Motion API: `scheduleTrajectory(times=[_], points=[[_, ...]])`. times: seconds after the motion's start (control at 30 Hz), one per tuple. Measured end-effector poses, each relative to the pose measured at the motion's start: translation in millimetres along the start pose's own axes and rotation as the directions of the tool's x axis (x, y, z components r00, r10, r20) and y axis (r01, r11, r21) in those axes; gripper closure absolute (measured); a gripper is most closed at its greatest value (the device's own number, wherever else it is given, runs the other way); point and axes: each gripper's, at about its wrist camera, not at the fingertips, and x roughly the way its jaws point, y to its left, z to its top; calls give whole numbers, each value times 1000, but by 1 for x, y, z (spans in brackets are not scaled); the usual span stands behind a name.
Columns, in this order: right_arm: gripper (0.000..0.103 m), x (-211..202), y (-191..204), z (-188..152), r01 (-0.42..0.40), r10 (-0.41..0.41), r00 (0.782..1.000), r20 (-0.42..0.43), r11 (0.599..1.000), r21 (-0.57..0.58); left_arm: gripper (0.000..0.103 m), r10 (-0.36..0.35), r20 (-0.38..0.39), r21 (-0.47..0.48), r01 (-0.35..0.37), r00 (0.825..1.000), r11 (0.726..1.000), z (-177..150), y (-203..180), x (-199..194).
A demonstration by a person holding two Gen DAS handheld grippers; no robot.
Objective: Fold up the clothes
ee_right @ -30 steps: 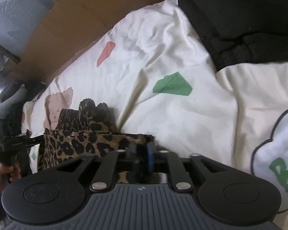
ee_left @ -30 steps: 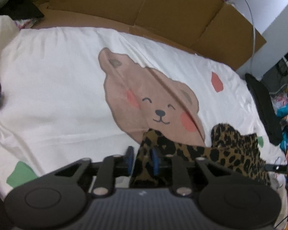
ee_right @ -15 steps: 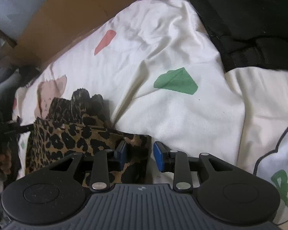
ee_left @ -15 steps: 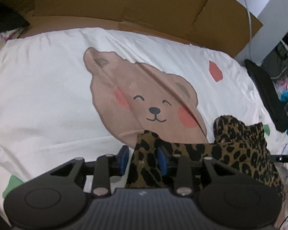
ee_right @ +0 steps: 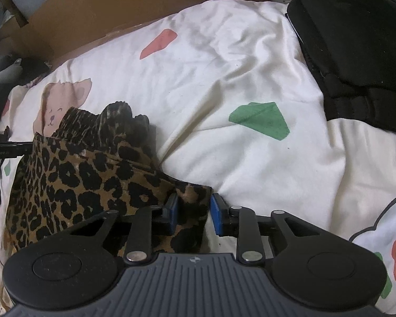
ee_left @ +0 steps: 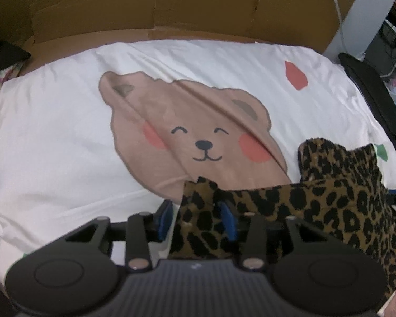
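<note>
From the left wrist view, the left gripper (ee_left: 196,220) points down at a bed covered by a white sheet (ee_left: 52,142) printed with a smiling brown bear (ee_left: 195,142). A corner of the leopard-print garment (ee_left: 330,211) stands up between the blue fingers (ee_left: 166,219). The fingers have just been opening: the left one stands clear of the cloth with white sheet showing in the gap, while the right one sits against a fold of the fabric, so the corner lies loosely between them rather than pinched. The rest of the garment spreads to the right, with a bunched, gathered part rising on its far side. Brown cardboard (ee_left: 150,5) stands along the far edge of the bed, and a black item (ee_left: 377,105) lies at the far right.

From the right wrist view, the right gripper (ee_right: 194,215) points down at the garment's (ee_right: 74,182) other near corner, which sits between its blue fingers (ee_right: 216,215). These fingers have just been closing, yet a narrow gap of sheet (ee_right: 224,79) shows beside the right one, and whether the left one presses the cloth cannot be told. The garment extends to the left, its gathered part on the far side. A green patch (ee_right: 261,119) and a red patch (ee_right: 158,43) mark the sheet farther off. Folded black clothing (ee_right: 356,52) lies at the far right, cardboard (ee_right: 118,8) at the far left.
</note>
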Motion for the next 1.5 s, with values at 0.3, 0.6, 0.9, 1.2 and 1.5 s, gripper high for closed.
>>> scheduleTrajectory(times=[0.3,0.6,0.9,1.2,1.5], points=[[100,-15,-3,-1,-16,15,999,31,999,27,93,-29,31,-34,30,999,999,-2,4,-16],[101,-58,-5,0,-53,45,990,137,997,54,95,-45,153,-61,55,987,997,1,7,-63],[101,-96,4,4,-64,53,975,217,997,44,95,-46,218,-71,63,975,995,7,1,-96],[101,-105,4,18,-59,45,968,245,997,52,95,-35,234,-63,52,972,997,24,-5,-99],[101,-79,-3,32,-40,26,978,205,997,64,95,-15,176,-84,30,984,996,34,1,-65]])
